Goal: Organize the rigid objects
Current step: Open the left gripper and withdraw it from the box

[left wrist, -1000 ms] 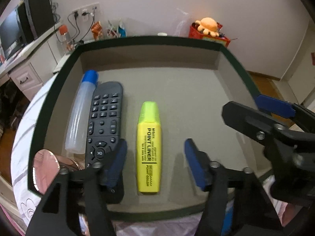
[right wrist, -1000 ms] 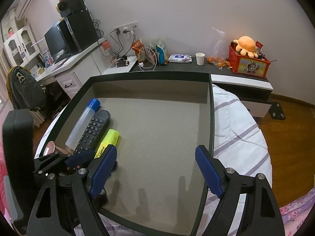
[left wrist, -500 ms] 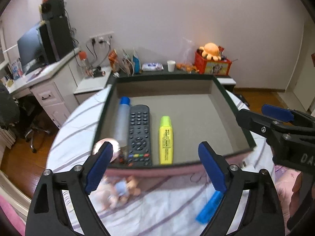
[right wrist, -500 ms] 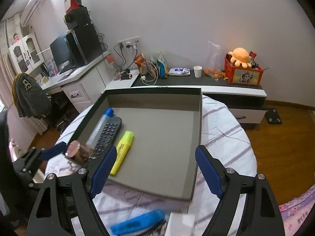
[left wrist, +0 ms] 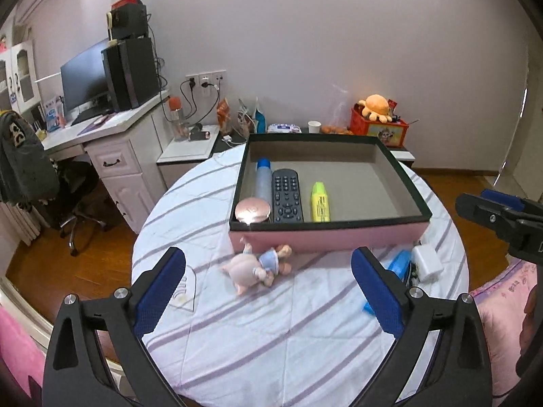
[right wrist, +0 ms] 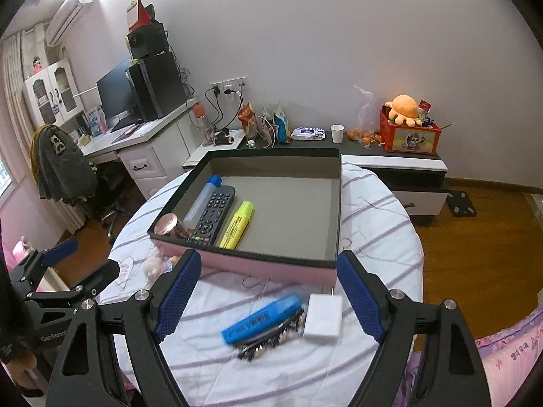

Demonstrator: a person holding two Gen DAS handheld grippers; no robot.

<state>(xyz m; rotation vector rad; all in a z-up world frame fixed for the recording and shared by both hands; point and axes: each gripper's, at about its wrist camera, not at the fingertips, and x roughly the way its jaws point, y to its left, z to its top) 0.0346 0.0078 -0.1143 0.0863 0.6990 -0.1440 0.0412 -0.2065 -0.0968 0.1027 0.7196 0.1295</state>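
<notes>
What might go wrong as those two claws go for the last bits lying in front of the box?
The blue marker, the dark clips and the white charger lie touching, so grabbing one could nudge the others toward the table's edge. The doll rests against the box's pink wall, so jaws closing there might catch that wall. Both grippers, left and right, are empty.

Pale wall (left wrist: 305, 34) ahead; white desk (left wrist: 112, 142) with monitor (left wrist: 85, 84) far left; low cabinet (right wrist: 400, 166) ahead-right; wood floor (right wrist: 482, 237) right
</notes>
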